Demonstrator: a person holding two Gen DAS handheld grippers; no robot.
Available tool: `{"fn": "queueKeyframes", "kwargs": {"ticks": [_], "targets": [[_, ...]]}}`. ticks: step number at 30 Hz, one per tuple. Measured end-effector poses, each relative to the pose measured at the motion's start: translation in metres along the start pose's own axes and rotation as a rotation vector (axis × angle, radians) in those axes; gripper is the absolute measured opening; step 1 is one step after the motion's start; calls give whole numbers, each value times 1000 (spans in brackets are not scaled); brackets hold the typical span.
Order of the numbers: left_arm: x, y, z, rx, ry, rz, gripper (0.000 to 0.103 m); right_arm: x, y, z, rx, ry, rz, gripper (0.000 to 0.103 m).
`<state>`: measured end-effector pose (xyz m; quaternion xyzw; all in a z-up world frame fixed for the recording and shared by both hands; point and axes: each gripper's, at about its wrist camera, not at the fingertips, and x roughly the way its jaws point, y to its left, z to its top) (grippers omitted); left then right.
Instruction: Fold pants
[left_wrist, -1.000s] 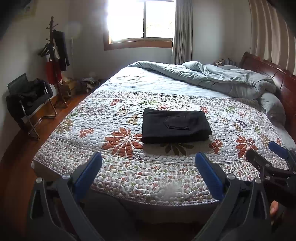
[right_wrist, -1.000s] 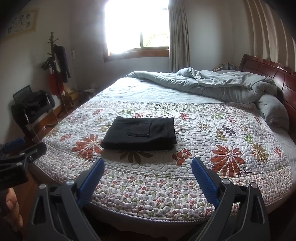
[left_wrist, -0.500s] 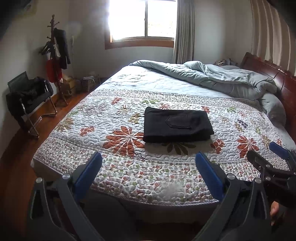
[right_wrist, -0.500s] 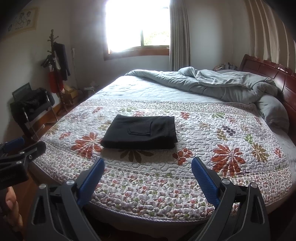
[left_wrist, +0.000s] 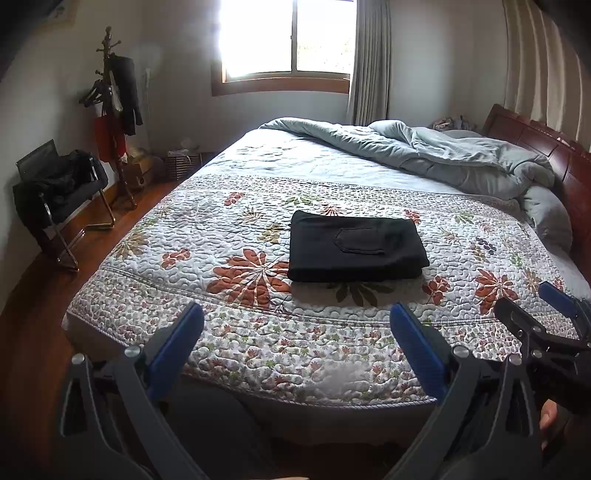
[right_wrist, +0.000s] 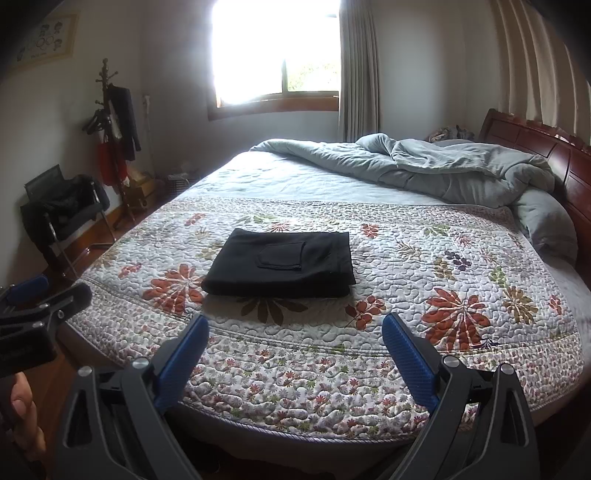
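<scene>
Black pants (left_wrist: 354, 249) lie folded into a flat rectangle, pocket up, on the flowered quilt (left_wrist: 229, 236) of the bed. They also show in the right wrist view (right_wrist: 284, 264). My left gripper (left_wrist: 295, 332) is open and empty, held back over the foot edge of the bed, well short of the pants. My right gripper (right_wrist: 293, 338) is open and empty too, beside the left one. The right gripper shows at the right edge of the left wrist view (left_wrist: 543, 314). The left gripper shows at the left edge of the right wrist view (right_wrist: 40, 299).
A rumpled grey duvet (left_wrist: 443, 158) lies across the head of the bed by the wooden headboard (left_wrist: 535, 140). A black chair (left_wrist: 59, 192) and a coat stand (left_wrist: 114, 110) are on the wooden floor at the left. A window (left_wrist: 288, 40) is behind.
Both grippers have drifted slightly, so the pants sit a touch nearer in view. The pants have not moved. Both grippers stay open.
</scene>
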<state>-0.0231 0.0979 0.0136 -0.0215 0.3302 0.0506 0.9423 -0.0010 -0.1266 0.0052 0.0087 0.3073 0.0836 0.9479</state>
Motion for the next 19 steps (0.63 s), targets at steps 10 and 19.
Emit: {"fn": "queueKeyframes", "kwargs": {"ticks": [10, 19], "targets": [[-3, -2, 0, 3, 0, 14, 100, -2, -2, 0, 6, -5, 0, 95], [-3, -2, 0, 0, 8, 21, 100, -4, -2, 0, 3, -8, -2, 95]]}}
